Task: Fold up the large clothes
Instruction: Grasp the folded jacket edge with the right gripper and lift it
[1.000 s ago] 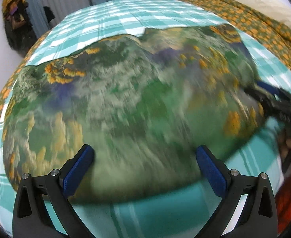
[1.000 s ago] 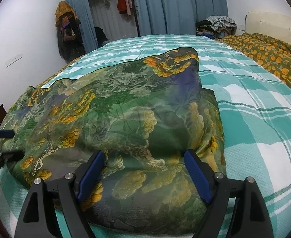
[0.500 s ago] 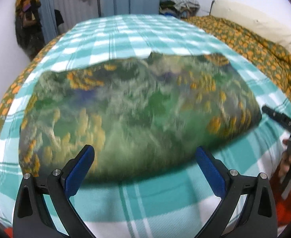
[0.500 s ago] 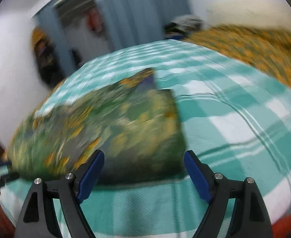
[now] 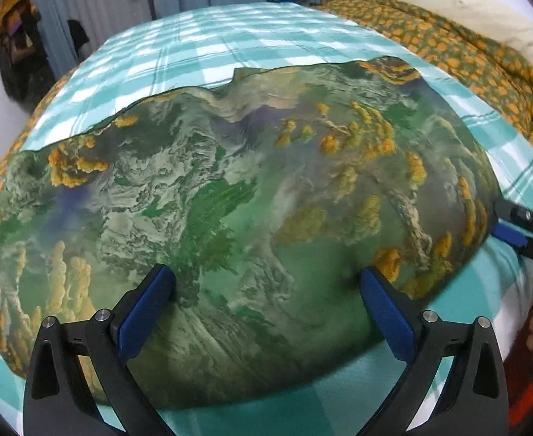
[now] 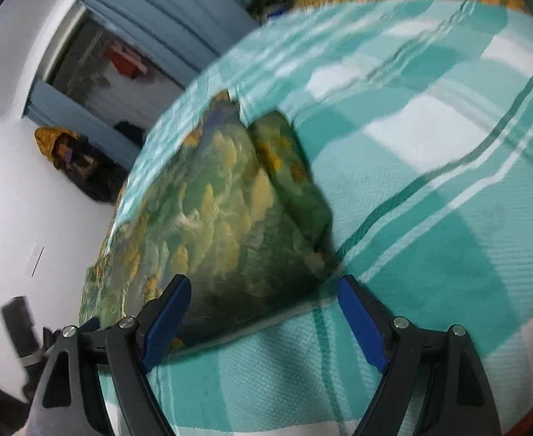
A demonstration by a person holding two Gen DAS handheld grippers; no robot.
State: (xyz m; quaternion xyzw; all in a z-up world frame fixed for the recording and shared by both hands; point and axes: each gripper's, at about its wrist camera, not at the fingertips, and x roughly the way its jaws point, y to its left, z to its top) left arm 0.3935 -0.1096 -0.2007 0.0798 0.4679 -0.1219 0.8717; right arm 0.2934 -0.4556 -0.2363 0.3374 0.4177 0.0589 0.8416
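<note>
A large green garment with yellow-orange floral print [image 5: 252,196] lies folded and flat on the bed. In the left wrist view my left gripper [image 5: 266,290] is open and empty, its blue pads over the garment's near edge. My right gripper shows at the right edge of that view [image 5: 521,229], beside the garment's right end. In the right wrist view my right gripper [image 6: 263,301] is open and empty, tilted, just in front of the garment's [image 6: 223,210] near right corner. The left gripper shows blurred at the lower left [image 6: 30,334].
The bed has a teal and white checked sheet [image 5: 193,47] [image 6: 430,181]. An orange-patterned blanket [image 5: 466,47] lies along the right side. Blue curtains [image 6: 179,11], hanging clothes [image 5: 15,32] and a white wall [image 6: 15,218] stand beyond the bed.
Both grippers backed away from the garment, then the left came close over its near edge again. The right gripper swung and tilted toward the garment's right corner. The garment stayed flat.
</note>
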